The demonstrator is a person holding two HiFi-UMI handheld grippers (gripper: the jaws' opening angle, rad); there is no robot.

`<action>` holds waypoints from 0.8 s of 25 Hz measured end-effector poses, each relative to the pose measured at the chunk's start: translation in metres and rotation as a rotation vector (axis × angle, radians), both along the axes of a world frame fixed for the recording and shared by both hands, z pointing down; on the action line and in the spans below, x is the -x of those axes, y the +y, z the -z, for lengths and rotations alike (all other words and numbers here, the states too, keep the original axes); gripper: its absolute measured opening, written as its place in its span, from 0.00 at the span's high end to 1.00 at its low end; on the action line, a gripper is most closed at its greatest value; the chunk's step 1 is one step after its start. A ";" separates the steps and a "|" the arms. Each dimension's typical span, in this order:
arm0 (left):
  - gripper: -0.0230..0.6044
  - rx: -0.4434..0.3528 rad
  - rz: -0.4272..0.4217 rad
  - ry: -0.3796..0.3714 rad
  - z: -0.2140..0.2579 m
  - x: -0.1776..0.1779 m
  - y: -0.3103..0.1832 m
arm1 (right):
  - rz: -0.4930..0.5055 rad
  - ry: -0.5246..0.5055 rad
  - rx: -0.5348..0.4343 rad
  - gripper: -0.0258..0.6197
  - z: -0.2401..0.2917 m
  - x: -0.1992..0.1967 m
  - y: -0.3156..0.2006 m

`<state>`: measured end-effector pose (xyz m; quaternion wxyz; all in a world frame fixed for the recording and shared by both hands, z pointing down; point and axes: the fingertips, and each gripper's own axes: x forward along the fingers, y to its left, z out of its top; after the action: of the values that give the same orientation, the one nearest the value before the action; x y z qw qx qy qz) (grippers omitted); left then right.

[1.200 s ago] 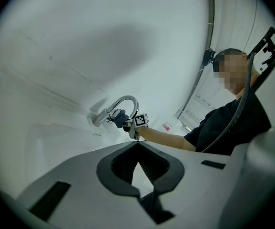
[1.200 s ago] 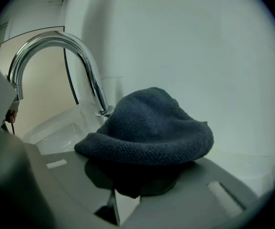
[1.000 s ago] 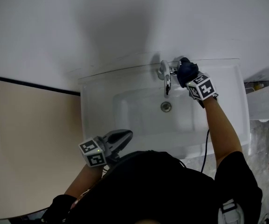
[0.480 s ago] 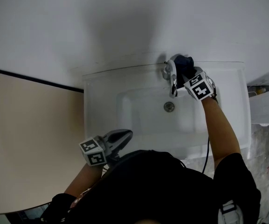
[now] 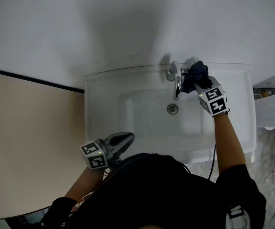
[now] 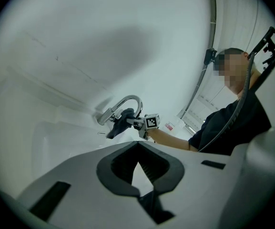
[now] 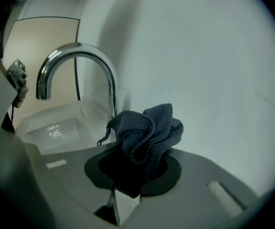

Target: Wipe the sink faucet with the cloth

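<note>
Faucet point(image 5: 176, 78) in our head view stands at the back rim of the white sink point(image 5: 99, 104), and the dark blue cloth point(image 5: 198, 71) is now just at its right side, touching or nearly touching the spout; we cannot tell which. Half a second ago the cloth was higher, pressed behind the top of the faucet. So our right gripper point(image 5: 197, 81) has come back toward us and a little to the right. We read this as one wiping stroke finished, with the left side of the faucet probably not yet cleaned. Our left gripper point(image 5: 127, 138) hangs near the front rim of the sink, well apart from the faucet. In the left gripper view its jaws are together with nothing between them. In the right gripper view the jaws are clamped on the bunched cloth, and the curved chrome spout rises just behind it, to the left.
</note>
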<state>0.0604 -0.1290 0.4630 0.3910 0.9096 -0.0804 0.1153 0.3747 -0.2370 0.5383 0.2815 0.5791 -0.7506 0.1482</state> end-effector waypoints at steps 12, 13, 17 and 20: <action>0.97 -0.009 0.006 -0.001 0.002 0.000 0.000 | 0.161 0.492 0.156 0.86 -0.022 0.004 -0.063; 0.97 -0.008 0.010 0.000 0.002 0.002 -0.001 | 0.156 0.458 0.150 0.86 -0.023 0.001 -0.061; 0.97 -0.001 0.035 -0.001 0.001 0.013 -0.004 | 0.143 0.391 0.146 0.86 -0.021 0.004 -0.064; 0.97 0.006 0.039 0.001 0.001 0.015 -0.002 | 0.177 0.506 0.171 0.86 -0.031 0.014 -0.064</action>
<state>0.0455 -0.1309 0.4620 0.3960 0.9067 -0.0975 0.1076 0.3606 -0.3013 0.5698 0.5196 0.5041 -0.6888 0.0364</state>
